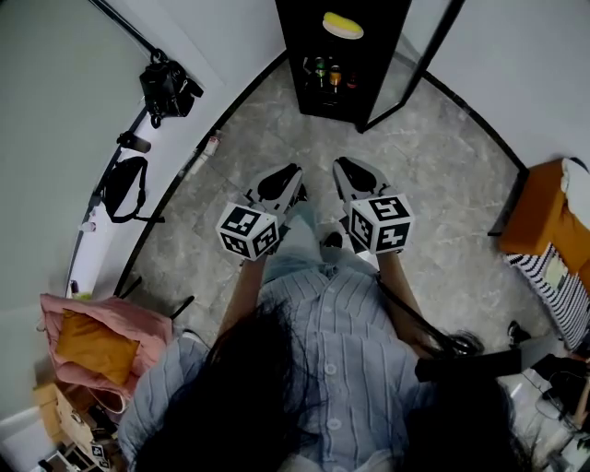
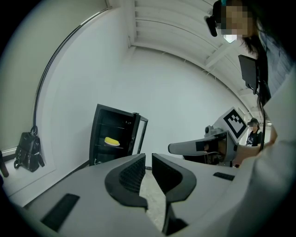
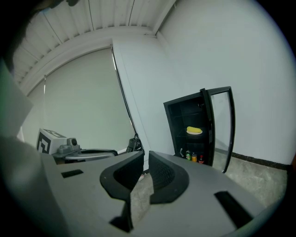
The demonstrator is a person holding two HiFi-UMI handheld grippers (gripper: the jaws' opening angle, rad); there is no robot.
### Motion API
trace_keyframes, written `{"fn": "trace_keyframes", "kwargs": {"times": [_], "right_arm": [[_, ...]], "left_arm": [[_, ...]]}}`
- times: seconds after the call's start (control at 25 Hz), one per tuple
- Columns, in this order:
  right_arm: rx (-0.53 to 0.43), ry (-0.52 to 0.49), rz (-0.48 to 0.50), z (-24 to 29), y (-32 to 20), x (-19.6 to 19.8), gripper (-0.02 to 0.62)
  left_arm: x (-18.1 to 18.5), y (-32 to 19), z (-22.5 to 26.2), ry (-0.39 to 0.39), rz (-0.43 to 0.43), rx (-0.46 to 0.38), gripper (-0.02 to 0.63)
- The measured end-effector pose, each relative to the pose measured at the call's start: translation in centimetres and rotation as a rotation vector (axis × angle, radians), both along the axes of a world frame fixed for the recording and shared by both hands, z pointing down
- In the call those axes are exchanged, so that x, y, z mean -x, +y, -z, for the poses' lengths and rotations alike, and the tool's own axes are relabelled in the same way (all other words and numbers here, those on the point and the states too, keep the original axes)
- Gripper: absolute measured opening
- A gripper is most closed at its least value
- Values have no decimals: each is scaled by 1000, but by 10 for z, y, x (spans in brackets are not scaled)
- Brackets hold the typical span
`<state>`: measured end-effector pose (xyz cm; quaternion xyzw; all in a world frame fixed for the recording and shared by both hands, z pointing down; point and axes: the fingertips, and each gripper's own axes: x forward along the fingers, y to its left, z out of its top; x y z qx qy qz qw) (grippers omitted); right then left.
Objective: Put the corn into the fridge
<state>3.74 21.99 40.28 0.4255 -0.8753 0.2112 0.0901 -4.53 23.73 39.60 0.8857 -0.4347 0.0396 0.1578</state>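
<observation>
The yellow corn [image 1: 342, 25] lies on a white plate on a shelf inside the black fridge [image 1: 313, 55], whose glass door [image 1: 406, 78] stands open to the right. The corn [image 2: 112, 141] also shows in the left gripper view, and as the corn [image 3: 194, 130] in the right gripper view. My left gripper [image 1: 295, 173] and right gripper [image 1: 343, 166] are held side by side over the floor, well short of the fridge. Both are shut with nothing between their jaws.
Several bottles [image 1: 327, 74] stand on the fridge's lower shelf. A black bag [image 1: 166, 88] hangs on the left wall, with another black bag [image 1: 124, 189] below it. A pink bag [image 1: 101, 341] sits at lower left, an orange seat [image 1: 544, 217] at right.
</observation>
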Motion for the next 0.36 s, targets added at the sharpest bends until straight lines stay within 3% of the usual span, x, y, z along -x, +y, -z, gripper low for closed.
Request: {"fn": "trace_keyframes", "kwargs": {"times": [0.36], "right_arm": [[5, 15, 8, -4, 0, 0, 43]], "left_arm": [[-11, -2, 0, -10, -36, -20, 49]]}}
